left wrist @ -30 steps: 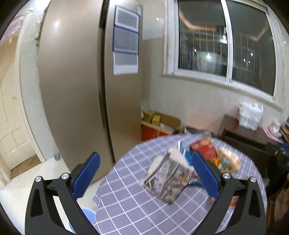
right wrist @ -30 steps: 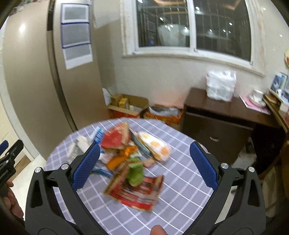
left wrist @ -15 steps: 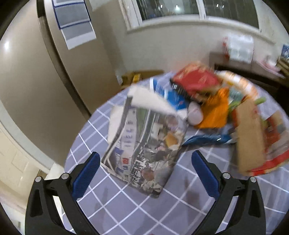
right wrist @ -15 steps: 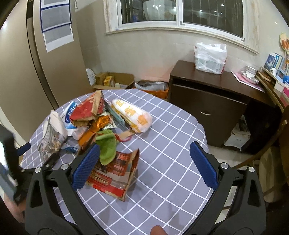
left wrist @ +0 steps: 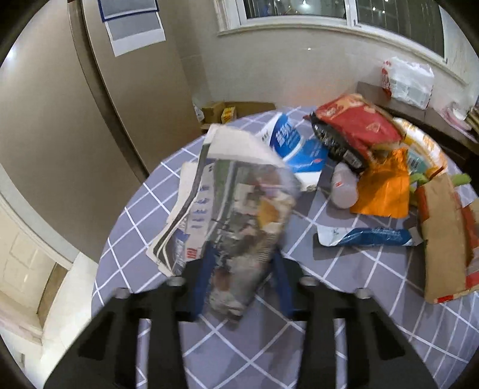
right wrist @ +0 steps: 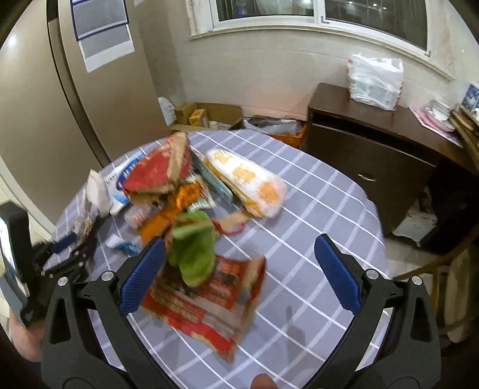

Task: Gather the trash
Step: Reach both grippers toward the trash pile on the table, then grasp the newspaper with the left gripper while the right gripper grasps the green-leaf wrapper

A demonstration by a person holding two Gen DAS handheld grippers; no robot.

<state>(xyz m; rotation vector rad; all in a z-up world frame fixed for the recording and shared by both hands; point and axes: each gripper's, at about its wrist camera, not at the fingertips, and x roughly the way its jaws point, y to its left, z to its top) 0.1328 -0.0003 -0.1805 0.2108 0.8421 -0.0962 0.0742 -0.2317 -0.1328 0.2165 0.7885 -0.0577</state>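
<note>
Beige fridge doors (left wrist: 74,98) fill the room's 9 o'clock side, with a window (right wrist: 314,12) at 12 and a dark wooden cabinet (right wrist: 368,149) at 2 o'clock carrying a white plastic bag (right wrist: 374,80). Below them sits a round table under a grey checked tablecloth (right wrist: 314,209), and the trash is heaped on its 10 o'clock half.

Biggest of the pile is a folded newspaper (left wrist: 236,203), at the table's 9 o'clock edge. The left gripper (left wrist: 242,287) has its blue fingers (left wrist: 200,284) closed in on either side of the paper's near end, clamping it; the frame is blurred there. Next in size, a flattened red carton (right wrist: 209,302) lies nearest the right gripper (right wrist: 239,278), whose jaws are spread wide and grasp nothing. A green wrapper (right wrist: 194,248) rests on the carton's far edge, just beside the right gripper's left finger.

Toward 12 o'clock lie a white-and-orange bag (right wrist: 248,182), a red snack bag (left wrist: 356,125), a blue-and-white packet (left wrist: 296,143), an orange wrapper (left wrist: 386,185) and a small blue sachet (left wrist: 368,236), mostly touching or overlapping.
</note>
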